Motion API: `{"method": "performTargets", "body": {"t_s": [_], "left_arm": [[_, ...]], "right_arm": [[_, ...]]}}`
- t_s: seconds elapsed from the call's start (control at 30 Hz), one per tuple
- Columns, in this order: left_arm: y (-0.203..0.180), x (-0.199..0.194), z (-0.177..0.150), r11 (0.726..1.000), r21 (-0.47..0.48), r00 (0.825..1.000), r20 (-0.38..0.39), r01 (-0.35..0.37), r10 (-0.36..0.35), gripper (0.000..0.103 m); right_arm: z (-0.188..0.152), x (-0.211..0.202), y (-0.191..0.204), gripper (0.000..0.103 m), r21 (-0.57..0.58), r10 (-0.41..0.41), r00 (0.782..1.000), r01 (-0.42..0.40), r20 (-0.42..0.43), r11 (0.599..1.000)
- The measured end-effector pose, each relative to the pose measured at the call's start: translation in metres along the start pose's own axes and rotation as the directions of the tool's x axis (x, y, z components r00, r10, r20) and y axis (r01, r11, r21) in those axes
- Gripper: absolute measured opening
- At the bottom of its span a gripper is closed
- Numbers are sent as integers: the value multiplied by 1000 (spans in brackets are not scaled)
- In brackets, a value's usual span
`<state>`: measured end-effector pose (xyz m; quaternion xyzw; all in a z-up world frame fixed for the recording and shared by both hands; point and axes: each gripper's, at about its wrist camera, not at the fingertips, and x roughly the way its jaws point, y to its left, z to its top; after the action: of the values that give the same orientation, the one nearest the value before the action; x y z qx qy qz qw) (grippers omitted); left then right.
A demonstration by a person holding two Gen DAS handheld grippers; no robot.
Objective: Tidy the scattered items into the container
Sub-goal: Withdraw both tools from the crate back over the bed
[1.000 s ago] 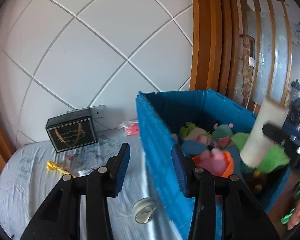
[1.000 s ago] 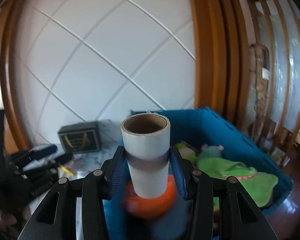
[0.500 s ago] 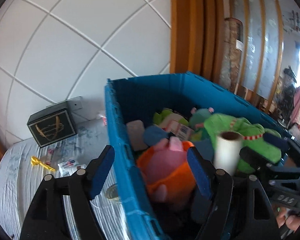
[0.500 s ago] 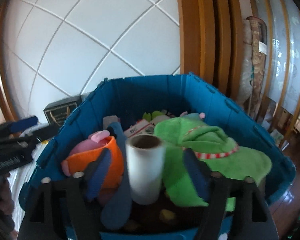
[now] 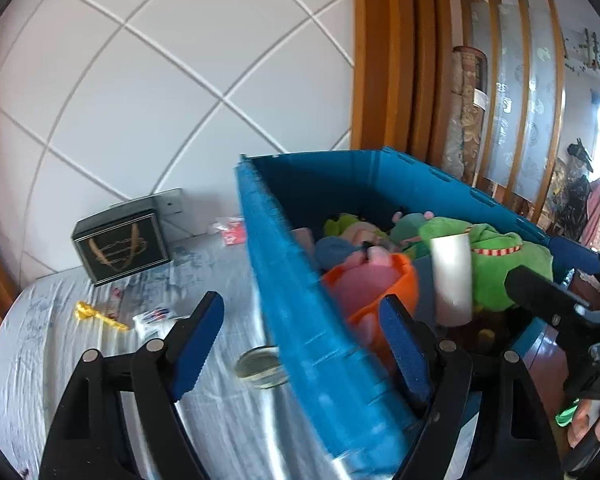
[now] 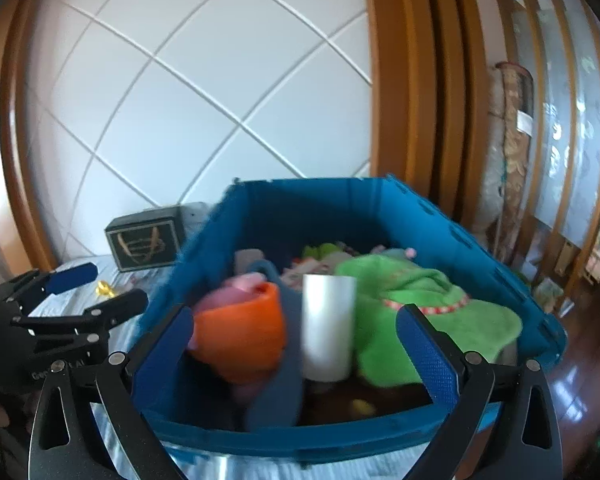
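As tool (image 6: 305, 350) opens, roll (image 6: 328, 326) between pads

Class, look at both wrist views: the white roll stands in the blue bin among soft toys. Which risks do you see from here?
1. The white roll stands upright on uneven plush beside the orange toy, so it may topple.
2. The left gripper straddles the blue bin wall with opening jaws; moving sideways could knock the wall.
3. The glass jar sits close to that wall and might be knocked.
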<state>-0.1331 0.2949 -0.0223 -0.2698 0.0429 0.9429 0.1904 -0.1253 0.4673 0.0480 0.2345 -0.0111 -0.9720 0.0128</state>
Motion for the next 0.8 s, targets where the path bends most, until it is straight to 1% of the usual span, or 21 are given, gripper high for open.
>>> {"method": "performTargets", "body": {"t_s": [0.13,0.27,0.3,0.37,0.43,0.53,0.63,0.73,0.8], "left_arm": [[49,-19,-14,999,-31,999,2,-33,33,80],[112,-33,-34,995,-67,997,-8,-74,74,80],[132,-36,-42,994,-75,997,-15,-83,82,80],[159,-37,-53,991,-91,995,-33,-100,98,80],[189,-35,-66,985,-117,990,-68,-128,120,80],[224,-28,-84,974,-155,981,-121,-168,150,80],[255,-15,-99,956,-196,967,-173,-218,185,80],[276,2,-111,939,-221,952,-215,-265,218,80],[284,15,-119,931,-220,940,-246,-290,234,80]], "right_arm": [[4,-7,45,103,-19,18,999,-18,28,1000],[5,-10,112,103,-67,66,997,-62,48,996],[5,-9,128,103,-79,75,996,-71,48,994],[0,-6,163,103,-104,100,994,-94,46,990],[-4,1,191,103,-122,124,992,-118,38,985],[-12,21,231,103,-150,153,988,-151,1,977],[-26,55,260,103,-151,173,982,-182,-72,972],[-46,98,276,103,-144,181,970,-205,-161,968],[-62,128,279,103,-127,192,956,-223,-221,966]]}}
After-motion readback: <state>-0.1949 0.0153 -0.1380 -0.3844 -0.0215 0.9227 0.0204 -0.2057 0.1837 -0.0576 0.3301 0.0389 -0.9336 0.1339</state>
